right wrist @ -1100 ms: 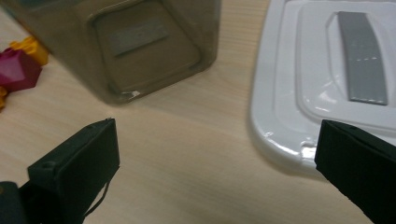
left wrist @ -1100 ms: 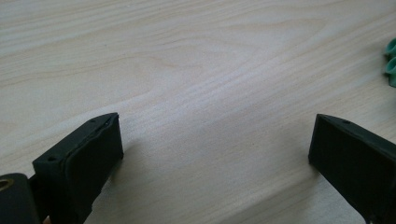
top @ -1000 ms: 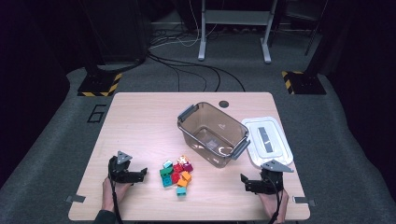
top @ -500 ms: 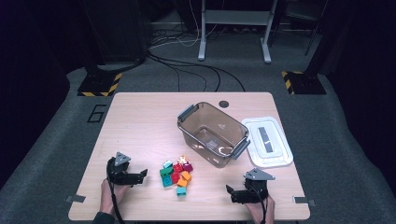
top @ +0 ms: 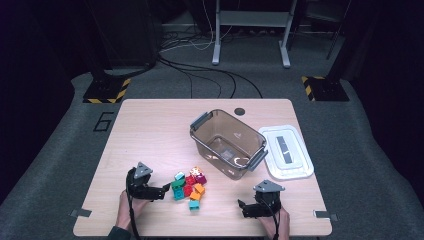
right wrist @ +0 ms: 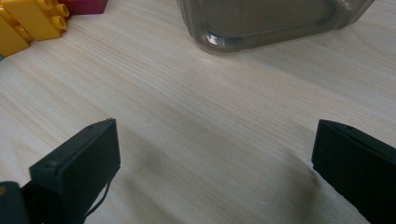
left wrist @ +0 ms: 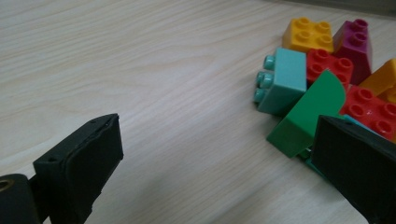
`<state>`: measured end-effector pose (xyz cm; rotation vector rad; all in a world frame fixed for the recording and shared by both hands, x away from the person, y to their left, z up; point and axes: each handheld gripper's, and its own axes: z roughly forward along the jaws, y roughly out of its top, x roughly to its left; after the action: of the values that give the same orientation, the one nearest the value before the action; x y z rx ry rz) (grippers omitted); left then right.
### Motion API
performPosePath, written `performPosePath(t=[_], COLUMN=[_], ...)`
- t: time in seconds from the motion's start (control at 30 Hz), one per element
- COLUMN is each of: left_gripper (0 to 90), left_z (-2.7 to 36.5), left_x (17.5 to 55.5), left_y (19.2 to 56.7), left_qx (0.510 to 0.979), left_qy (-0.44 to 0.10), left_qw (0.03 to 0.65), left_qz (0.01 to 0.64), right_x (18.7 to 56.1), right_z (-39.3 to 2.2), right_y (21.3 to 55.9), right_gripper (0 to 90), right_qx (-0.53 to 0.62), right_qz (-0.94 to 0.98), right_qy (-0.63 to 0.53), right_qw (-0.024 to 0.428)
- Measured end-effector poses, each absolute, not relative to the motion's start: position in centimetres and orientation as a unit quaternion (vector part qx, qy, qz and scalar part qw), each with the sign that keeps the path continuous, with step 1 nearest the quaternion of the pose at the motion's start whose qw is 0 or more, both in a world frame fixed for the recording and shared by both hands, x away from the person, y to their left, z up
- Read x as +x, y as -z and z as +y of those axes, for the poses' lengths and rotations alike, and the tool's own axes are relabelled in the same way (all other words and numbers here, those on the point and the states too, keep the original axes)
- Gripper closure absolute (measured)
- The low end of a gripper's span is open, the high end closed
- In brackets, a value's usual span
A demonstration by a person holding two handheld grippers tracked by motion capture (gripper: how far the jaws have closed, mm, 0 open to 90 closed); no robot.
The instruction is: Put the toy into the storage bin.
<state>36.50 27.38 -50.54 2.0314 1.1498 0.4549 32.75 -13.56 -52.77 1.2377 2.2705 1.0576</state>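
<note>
Blocks [top: 189, 186] just beside left tongs [top: 165, 190]

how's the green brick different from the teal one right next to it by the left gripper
The green brick has one rounded, curved edge and shows smooth faces; the teal brick is a plain boxy block lying on its side, its studs pointing sideways. The green brick lies nearer the left gripper, close to one jaw; the teal brick sits farther out. Both lie on the table, touching each other, ungripped.

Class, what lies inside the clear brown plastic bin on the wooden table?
The clear brown plastic bin holds no bricks; only glare shows on its floor. Its white lid lies beside it, so nothing is covered.
</note>
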Motion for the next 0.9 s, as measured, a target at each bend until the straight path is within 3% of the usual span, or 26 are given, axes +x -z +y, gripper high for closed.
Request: performPosePath(t=[0.73, 0.9], left_gripper=[1.5, 16.4], left_z=[24.4, 23.9], left_x=[40.6, 40.9], left_y=[50.0, 49.7], left_qx=[0.807, 0.817], left_qy=[-0.148, -0.148], left_qw=[0.357, 0.353], left_qz=[0.446, 0.431], right_x=[33.0, 33.1], right_z=[-13.8, -13.8], right_y=[52.8, 52.8], right_gripper=[4.6, 5.0], right_qx=[0.438, 0.438], right_qz=[0.802, 0.802], right_qy=[-0.374, -0.374], right_qw=[0.160, 0.159])
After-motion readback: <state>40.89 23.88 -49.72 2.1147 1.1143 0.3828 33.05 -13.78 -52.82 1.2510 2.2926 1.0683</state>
